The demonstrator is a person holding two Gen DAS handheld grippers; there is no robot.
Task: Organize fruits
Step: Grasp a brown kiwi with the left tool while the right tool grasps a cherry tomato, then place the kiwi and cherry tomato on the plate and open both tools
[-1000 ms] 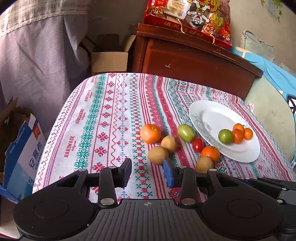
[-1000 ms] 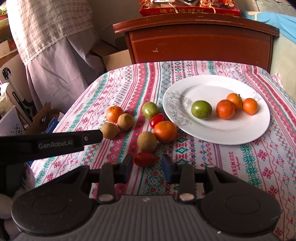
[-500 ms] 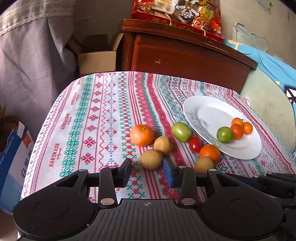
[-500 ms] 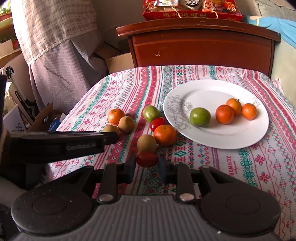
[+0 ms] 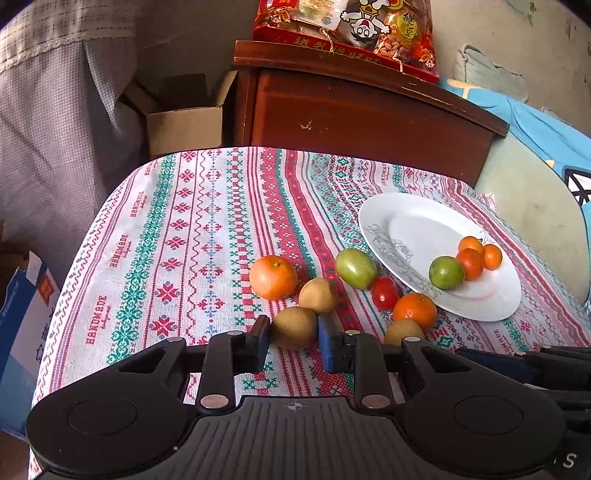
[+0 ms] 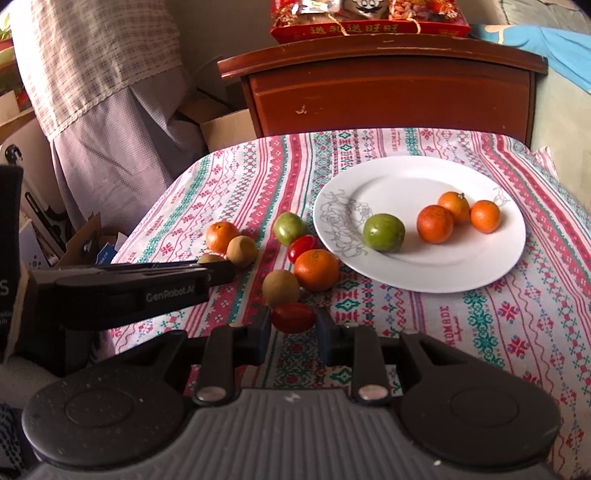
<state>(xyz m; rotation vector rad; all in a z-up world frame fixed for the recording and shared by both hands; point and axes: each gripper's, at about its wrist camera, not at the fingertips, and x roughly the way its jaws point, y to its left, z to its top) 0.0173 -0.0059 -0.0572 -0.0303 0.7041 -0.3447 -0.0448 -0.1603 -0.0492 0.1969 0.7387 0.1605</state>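
Note:
A white plate point(image 5: 413, 221) point(image 6: 480, 266) on the patterned cloth holds a green fruit point(image 6: 383, 232) and three small oranges point(image 6: 434, 223). Loose fruit lies left of it: an orange point(image 5: 273, 277), kiwis point(image 5: 318, 295), a green fruit point(image 5: 355, 267), a red tomato point(image 5: 384, 292) and another orange point(image 6: 317, 269). My left gripper point(image 5: 293, 338) has its fingers on both sides of a brown kiwi point(image 5: 294, 326) on the cloth, close to it. My right gripper point(image 6: 293, 325) is shut on a red tomato point(image 6: 293, 317), held just above the cloth, near a kiwi point(image 6: 280, 288).
A dark wooden cabinet point(image 5: 362, 122) with a red snack pack point(image 5: 347, 33) stands behind the table. A cardboard box point(image 5: 184, 125) and a hanging cloth point(image 5: 55, 110) are at the left. The left gripper's body point(image 6: 129, 291) reaches across the right wrist view.
The left gripper moved forward until its fingers came around the brown kiwi. The right gripper closed on the red tomato and lifted it slightly.

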